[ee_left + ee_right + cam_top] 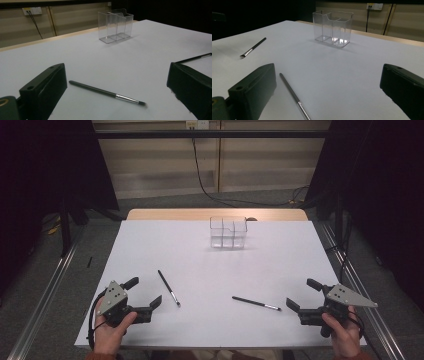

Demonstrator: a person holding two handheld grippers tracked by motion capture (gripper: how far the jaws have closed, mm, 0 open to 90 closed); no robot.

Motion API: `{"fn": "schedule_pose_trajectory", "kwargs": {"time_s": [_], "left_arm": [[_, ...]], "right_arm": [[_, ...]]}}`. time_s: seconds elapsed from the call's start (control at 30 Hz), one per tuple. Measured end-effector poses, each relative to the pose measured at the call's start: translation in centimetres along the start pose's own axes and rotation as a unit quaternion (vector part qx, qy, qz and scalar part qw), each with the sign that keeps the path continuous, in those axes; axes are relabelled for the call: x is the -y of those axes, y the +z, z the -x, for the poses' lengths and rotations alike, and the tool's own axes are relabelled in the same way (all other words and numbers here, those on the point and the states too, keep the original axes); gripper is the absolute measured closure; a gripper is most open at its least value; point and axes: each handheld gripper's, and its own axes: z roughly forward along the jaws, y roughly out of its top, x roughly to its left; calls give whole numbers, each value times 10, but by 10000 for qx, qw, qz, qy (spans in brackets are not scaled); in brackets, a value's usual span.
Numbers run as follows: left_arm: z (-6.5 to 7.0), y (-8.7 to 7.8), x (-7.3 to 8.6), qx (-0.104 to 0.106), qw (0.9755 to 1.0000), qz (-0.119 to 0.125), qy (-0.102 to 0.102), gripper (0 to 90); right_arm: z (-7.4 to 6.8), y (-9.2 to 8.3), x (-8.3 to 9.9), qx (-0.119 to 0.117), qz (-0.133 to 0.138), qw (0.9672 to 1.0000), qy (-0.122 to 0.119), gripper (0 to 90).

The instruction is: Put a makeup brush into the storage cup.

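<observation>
1. Where the white table top (215, 270) ends at the far side, a strip of pale wood shows, and beyond it lie a grey floor, beige wall panels and a black cable running down from a wall socket; dark curtains close in on both sides.
2. Matt and smooth, the table bears a clear plastic organizer (228, 232) near its far edge — a squarish box split into compartments, all empty.
3. Two slim makeup brushes lie flat nearer the person, each with a black handle, a silver ferrule and a small dark tip: the left brush (169, 288) slants just beside the left gripper (145, 293), the right brush (256, 303) lies just beside the right gripper (302, 294).
4. Both grippers are black with a grey three-cornered plate on top, each held in a hand at the near edge — jaws spread wide, gripping nothing.
5. Seen in each gripper view, a brush lies on the table between the parted jaws, touched by neither.
</observation>
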Motion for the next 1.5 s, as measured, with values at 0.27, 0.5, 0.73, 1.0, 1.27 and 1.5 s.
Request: {"fn": "schedule_pose_trajectory", "kwargs": {"time_s": [0.27, 0.5, 0.73, 1.0, 1.27, 1.5], "left_arm": [[-4, 4, -5, 40, 10000, -39, -38, 27], [-4, 11, -11, 173, 9998, -113, 59, 27], [-6, 20, -16, 270, 9991, -294, 105, 27], [-13, 34, -21, 306, 9984, -467, 24, 27], [-19, 46, -24, 314, 9972, -681, -18, 27], [-23, 53, -25, 437, 9944, -958, -10, 31]], "right_arm": [[-1, 0, 0, -9, -7, 10000, -3, 2], [-2, 0, 0, -22, -26, 10000, -18, 2], [-3, 1, -1, -39, -38, 10000, -20, 2], [-3, 2, -1, -68, -54, 9999, -56, 2], [-3, 3, 0, -101, -91, 9999, -40, 2], [-3, 5, -1, -127, -113, 9998, -49, 2]]}}
